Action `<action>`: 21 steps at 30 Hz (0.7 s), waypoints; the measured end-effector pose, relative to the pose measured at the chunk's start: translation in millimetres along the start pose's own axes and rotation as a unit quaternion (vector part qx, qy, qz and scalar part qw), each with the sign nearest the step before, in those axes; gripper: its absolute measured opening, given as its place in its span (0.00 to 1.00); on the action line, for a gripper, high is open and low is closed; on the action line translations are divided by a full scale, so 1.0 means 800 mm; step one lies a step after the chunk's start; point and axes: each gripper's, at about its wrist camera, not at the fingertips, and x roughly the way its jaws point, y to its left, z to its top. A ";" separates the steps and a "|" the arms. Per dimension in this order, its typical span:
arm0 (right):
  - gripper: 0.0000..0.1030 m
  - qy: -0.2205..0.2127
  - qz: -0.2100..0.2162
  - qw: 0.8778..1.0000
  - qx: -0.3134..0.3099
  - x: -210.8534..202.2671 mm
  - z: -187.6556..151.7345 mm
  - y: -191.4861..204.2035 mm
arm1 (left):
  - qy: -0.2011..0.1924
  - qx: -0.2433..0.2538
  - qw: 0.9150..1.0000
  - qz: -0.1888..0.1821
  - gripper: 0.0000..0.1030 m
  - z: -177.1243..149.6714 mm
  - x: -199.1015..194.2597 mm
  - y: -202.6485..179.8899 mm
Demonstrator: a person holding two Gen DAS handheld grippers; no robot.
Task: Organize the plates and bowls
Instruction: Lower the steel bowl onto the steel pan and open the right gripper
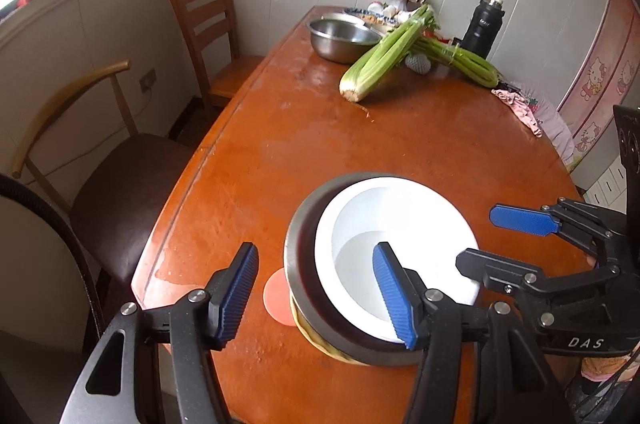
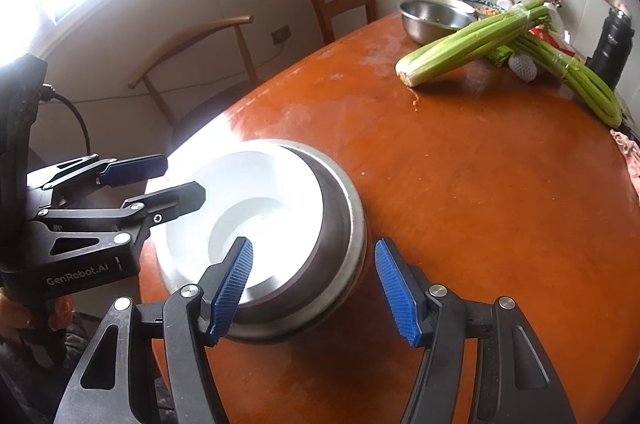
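Near the front edge of the orange-brown table (image 1: 360,147) stands a stack: a white deep plate (image 1: 384,224) nested in a steel bowl (image 1: 294,244), with a dark rim between them and something yellowish underneath. My left gripper (image 1: 316,294) straddles the stack's left rim, one finger over the white plate and the other outside the steel wall; the pads stand apart from it. My right gripper (image 2: 314,290) straddles the right rim the same way, open, with a gap to the steel bowl (image 2: 344,224). Each gripper also shows in the other's view: right gripper (image 1: 500,244), left gripper (image 2: 168,183).
At the table's far end lie a large steel bowl (image 1: 344,37), two celery bunches (image 1: 384,57), a black flask (image 1: 482,27) and a pink cloth (image 1: 520,107). A pink disc (image 1: 276,298) peeks from under the stack. Two chairs (image 1: 120,175) stand along the left side.
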 end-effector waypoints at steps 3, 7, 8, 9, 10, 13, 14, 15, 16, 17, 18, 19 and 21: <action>0.64 -0.014 -0.001 1.000 0.002 -0.018 -0.007 0.001 | -0.010 0.002 1.000 0.001 0.60 -0.005 -0.017 -0.012; 0.64 -0.040 -0.003 0.999 0.004 -0.049 -0.027 0.005 | -0.018 0.004 1.000 0.003 0.62 -0.021 -0.038 -0.031; 0.64 -0.050 -0.003 0.999 0.004 -0.059 -0.035 0.006 | -0.019 0.005 1.000 0.004 0.63 -0.025 -0.041 -0.034; 0.64 -0.055 -0.004 0.998 0.006 -0.065 -0.040 0.005 | -0.020 0.008 1.000 0.005 0.64 -0.031 -0.044 -0.040; 0.64 -0.060 -0.006 0.998 0.009 -0.073 -0.049 0.005 | -0.021 0.008 1.000 0.005 0.64 -0.038 -0.048 -0.046; 0.65 -0.075 -0.011 0.997 0.011 -0.090 -0.073 0.007 | -0.026 0.004 1.000 0.012 0.65 -0.059 -0.056 -0.060; 0.65 -0.078 -0.016 0.997 0.009 -0.094 -0.083 0.009 | -0.029 0.003 0.999 0.015 0.66 -0.065 -0.058 -0.063; 0.65 -0.080 -0.021 0.997 0.006 -0.097 -0.091 0.010 | -0.031 0.002 0.999 0.017 0.66 -0.072 -0.060 -0.067; 0.65 -0.083 -0.026 0.996 0.003 -0.099 -0.100 0.012 | -0.035 -0.002 0.999 0.017 0.66 -0.080 -0.062 -0.071; 0.65 -0.087 -0.032 0.996 0.002 -0.101 -0.109 0.013 | -0.037 -0.004 0.999 0.018 0.67 -0.088 -0.064 -0.074; 0.66 -0.090 -0.039 0.995 -0.001 -0.103 -0.119 0.015 | -0.039 -0.006 0.999 0.020 0.68 -0.095 -0.064 -0.077; 0.66 -0.092 -0.044 0.995 -0.004 -0.104 -0.130 0.017 | -0.041 -0.009 0.999 0.025 0.68 -0.104 -0.064 -0.081; 0.66 -0.089 -0.051 0.995 -0.006 -0.102 -0.151 0.020 | -0.039 -0.011 0.999 0.027 0.69 -0.116 -0.062 -0.088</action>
